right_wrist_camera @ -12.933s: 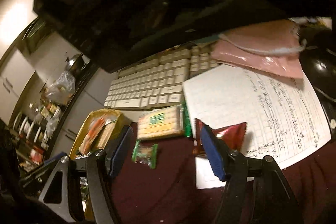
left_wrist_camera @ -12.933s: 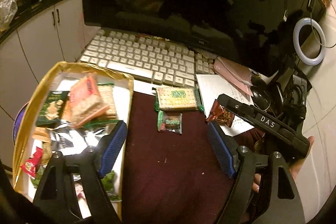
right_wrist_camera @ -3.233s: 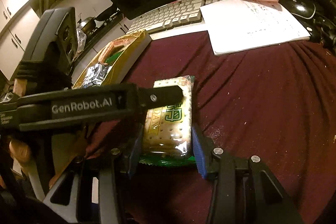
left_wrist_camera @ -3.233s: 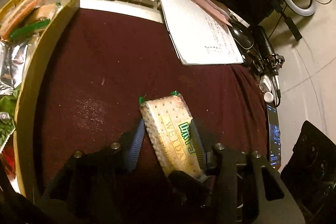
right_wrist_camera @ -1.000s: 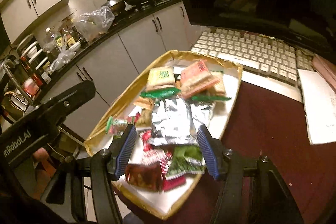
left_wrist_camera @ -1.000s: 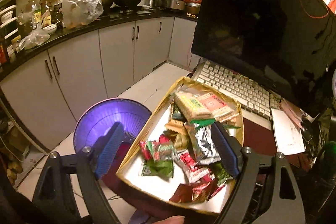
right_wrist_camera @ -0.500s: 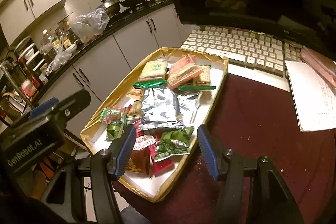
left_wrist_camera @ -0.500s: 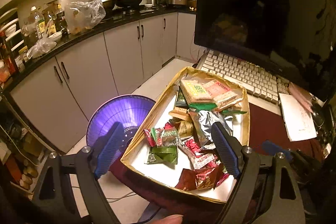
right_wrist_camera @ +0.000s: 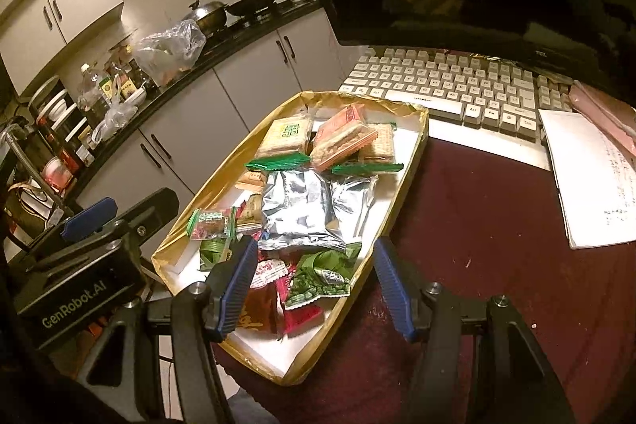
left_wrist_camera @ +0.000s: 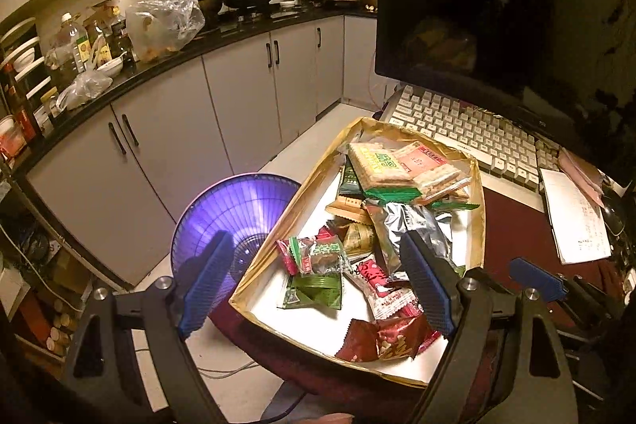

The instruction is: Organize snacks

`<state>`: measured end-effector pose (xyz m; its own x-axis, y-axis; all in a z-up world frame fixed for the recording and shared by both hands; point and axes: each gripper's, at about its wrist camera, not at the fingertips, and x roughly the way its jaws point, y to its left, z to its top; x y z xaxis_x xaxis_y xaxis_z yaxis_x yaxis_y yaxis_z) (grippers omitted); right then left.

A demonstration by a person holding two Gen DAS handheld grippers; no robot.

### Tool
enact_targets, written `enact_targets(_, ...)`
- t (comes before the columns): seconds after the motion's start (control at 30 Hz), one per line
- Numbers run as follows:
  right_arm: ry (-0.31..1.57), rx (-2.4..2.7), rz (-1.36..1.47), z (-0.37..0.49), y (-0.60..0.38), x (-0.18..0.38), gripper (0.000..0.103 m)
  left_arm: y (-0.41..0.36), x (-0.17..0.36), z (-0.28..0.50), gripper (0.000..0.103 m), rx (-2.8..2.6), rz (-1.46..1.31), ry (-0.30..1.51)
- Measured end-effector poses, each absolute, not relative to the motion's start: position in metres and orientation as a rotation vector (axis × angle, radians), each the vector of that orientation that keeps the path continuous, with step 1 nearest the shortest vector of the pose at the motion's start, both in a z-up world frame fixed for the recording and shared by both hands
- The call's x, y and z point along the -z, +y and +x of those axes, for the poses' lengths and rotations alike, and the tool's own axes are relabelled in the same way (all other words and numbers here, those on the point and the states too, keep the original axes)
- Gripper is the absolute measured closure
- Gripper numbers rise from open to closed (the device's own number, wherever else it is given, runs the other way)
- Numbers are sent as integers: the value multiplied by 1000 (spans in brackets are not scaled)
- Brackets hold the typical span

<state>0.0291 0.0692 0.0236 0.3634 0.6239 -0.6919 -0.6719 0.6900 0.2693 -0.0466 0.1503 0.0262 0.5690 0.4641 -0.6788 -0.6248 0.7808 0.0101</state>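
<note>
Hovering above the near end of the gold-rimmed tray [left_wrist_camera: 479,201], the left tongs [left_wrist_camera: 318,285] are spread wide with nothing between the blue pads [left_wrist_camera: 425,285]. The right tongs [right_wrist_camera: 314,289] are likewise released and empty, held over the tray's near right corner, one pad above the wrappers and the other beyond the rim over the maroon cloth [right_wrist_camera: 497,225].

All the snacks lie inside the tray, which rests on the left part of the cloth-covered counter. At its far end sit the cracker packs: a green-labelled cracker pack [right_wrist_camera: 284,136] on the left, touching an orange-wrapped sandwich pack [right_wrist_camera: 344,140] to its right. Nearer lies a crumpled silver foil bag [right_wrist_camera: 302,213] in the middle. Left of it is a small green-and-red candy packet [left_wrist_camera: 318,253], and at the near end are green wrappers [right_wrist_camera: 322,277] and a dark red packet [left_wrist_camera: 385,338].

Beyond the tray stands a white keyboard [right_wrist_camera: 457,90] under a dark monitor [left_wrist_camera: 497,6]. A sheet of written paper [right_wrist_camera: 592,177] lies on the right. A purple fan [left_wrist_camera: 234,213] sits on the floor left of the tray.
</note>
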Motion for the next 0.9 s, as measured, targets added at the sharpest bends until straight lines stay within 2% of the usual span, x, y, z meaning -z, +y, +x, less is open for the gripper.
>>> enact_targets(0.9,841,-799,-110,35,81,-23,43,167,-4,-42,18,-652,-252,785)
